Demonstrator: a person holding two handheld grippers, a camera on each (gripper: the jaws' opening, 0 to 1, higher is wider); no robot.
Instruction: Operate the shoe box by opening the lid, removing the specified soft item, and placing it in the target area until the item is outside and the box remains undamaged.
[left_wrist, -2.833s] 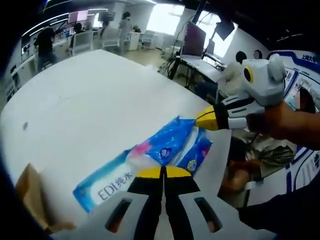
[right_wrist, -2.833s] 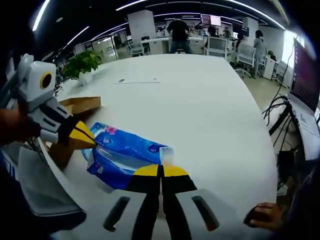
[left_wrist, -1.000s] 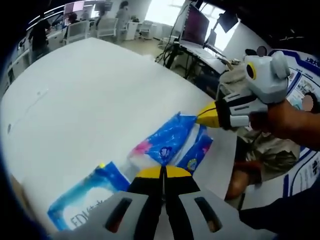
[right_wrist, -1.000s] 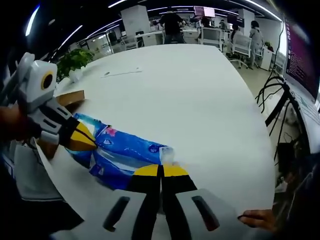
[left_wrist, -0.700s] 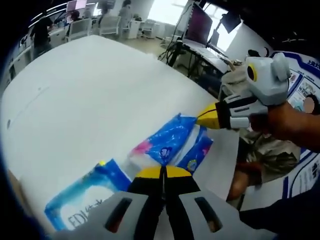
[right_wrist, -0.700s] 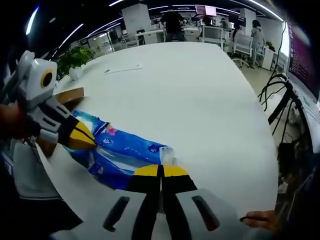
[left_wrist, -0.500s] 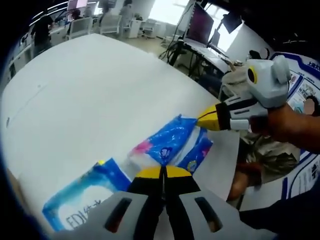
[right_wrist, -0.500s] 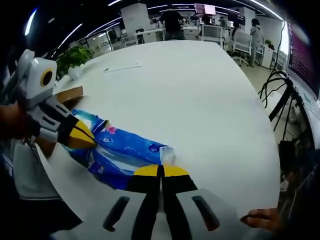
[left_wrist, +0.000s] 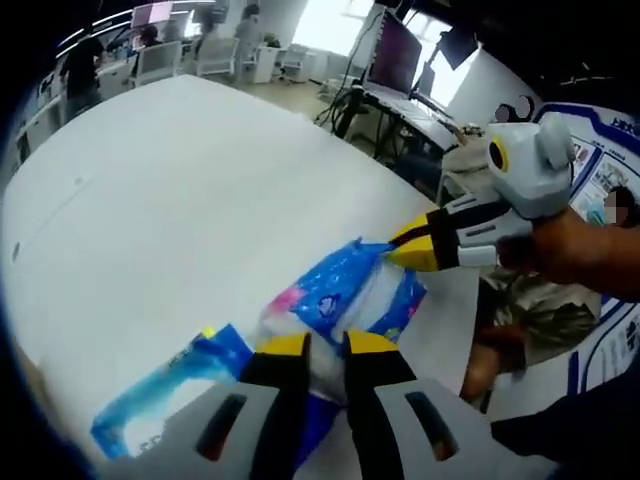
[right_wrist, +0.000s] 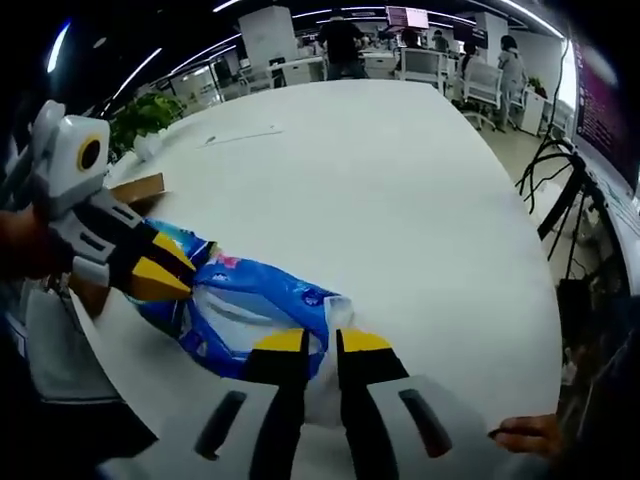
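Left gripper view: the blue soft pack (left_wrist: 345, 295) is seen lying on the white table (left_wrist: 180, 190), low in the frame. The left gripper (left_wrist: 325, 345) is parted a little around one end, the right gripper (right_wrist: 320, 343) likewise around the other. Both should be drawn back gently, so the pack stays put. Desks and chairs are seen at the top.

A broad white table (left_wrist: 190, 190) carried everything. On it, close to the near edge, lay a blue tissue pack (left_wrist: 345, 295) with a pink patch, and just beside it a second blue pack (left_wrist: 165, 400) (lettering blurred). In the right gripper view a brown cardboard box (right_wrist: 135, 188) sat at the table's left edge, beside the packs.
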